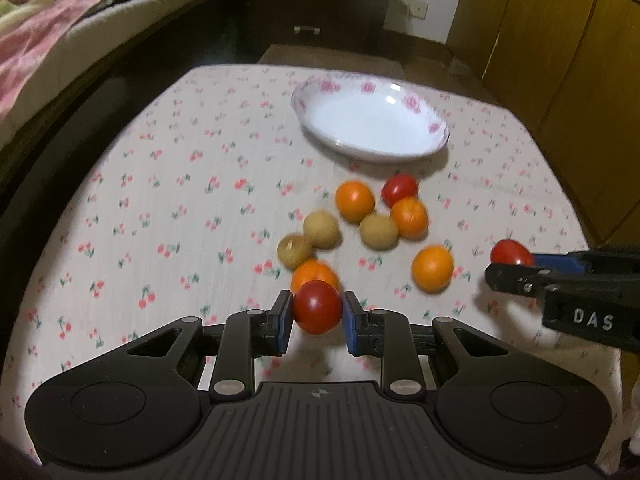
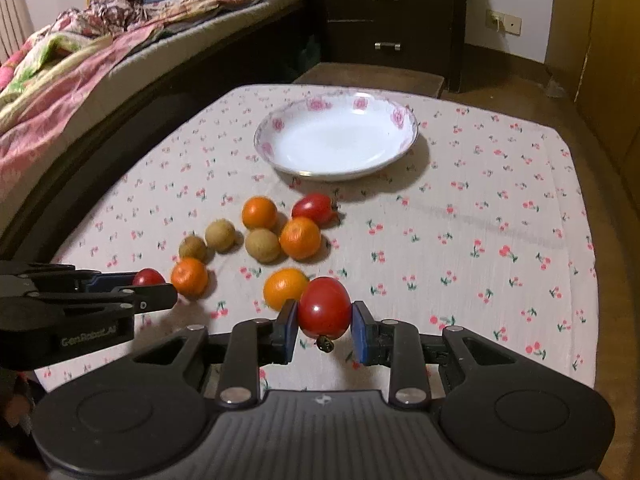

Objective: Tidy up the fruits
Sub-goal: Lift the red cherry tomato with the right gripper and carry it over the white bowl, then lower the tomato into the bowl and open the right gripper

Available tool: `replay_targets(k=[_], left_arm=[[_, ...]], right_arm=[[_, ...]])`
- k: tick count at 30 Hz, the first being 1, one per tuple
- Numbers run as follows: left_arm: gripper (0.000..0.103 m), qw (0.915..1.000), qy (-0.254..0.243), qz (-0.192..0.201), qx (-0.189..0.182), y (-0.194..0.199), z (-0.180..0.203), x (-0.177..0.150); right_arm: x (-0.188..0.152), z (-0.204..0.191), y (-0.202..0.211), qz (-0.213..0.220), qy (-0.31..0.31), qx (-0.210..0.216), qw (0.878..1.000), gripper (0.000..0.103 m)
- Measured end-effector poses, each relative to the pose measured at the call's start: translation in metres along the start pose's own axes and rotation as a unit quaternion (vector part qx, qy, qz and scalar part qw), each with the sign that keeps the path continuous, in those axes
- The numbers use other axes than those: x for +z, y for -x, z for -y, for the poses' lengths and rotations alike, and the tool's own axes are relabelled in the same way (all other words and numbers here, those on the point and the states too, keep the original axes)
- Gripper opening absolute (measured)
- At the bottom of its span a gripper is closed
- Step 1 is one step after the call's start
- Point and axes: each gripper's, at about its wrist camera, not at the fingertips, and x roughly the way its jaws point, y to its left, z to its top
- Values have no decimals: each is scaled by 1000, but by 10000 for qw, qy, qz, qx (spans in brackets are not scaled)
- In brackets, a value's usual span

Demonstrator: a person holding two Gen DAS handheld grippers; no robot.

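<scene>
My left gripper (image 1: 316, 300) is shut on a red tomato (image 1: 317, 314), just above the flowered tablecloth near the front. My right gripper (image 2: 325, 314) grips a second red tomato (image 2: 325, 304) between its blue pads, with the stem hanging underneath. Each gripper also shows in the other's view: the right gripper (image 1: 510, 265) with its tomato (image 1: 511, 252), the left gripper (image 2: 155, 287) with its tomato (image 2: 147, 277). Loose on the cloth lie several oranges (image 1: 354, 201), three brown round fruits (image 1: 321, 229) and one more tomato (image 1: 400, 190). A white plate with pink roses (image 1: 436, 136) stands empty behind them.
The table (image 2: 500, 200) drops off at its far and right edges. A bed with crumpled bedding (image 2: 80, 64) runs along the left. A dark chest of drawers (image 2: 386, 20) stands at the back, and wooden cupboard doors (image 1: 560, 60) rise on the right.
</scene>
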Motion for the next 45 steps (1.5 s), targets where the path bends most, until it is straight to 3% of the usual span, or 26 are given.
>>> replay_targets(k=[17, 24, 32, 45], left_arm=[[34, 9980, -267, 566, -12, -34, 24, 97], [34, 9984, -221, 513, -25, -67, 26, 126], [34, 9993, -203, 327, 25, -100, 28, 136], [33, 9998, -156, 83, 136, -127, 23, 133]], right_arm=[[80, 17, -30, 451, -80, 23, 9989, 30], [108, 30, -61, 425, -35, 8, 9991, 30], [126, 42, -90, 356, 14, 84, 9993, 30], [124, 46, -118, 160, 71, 188, 9997, 30]])
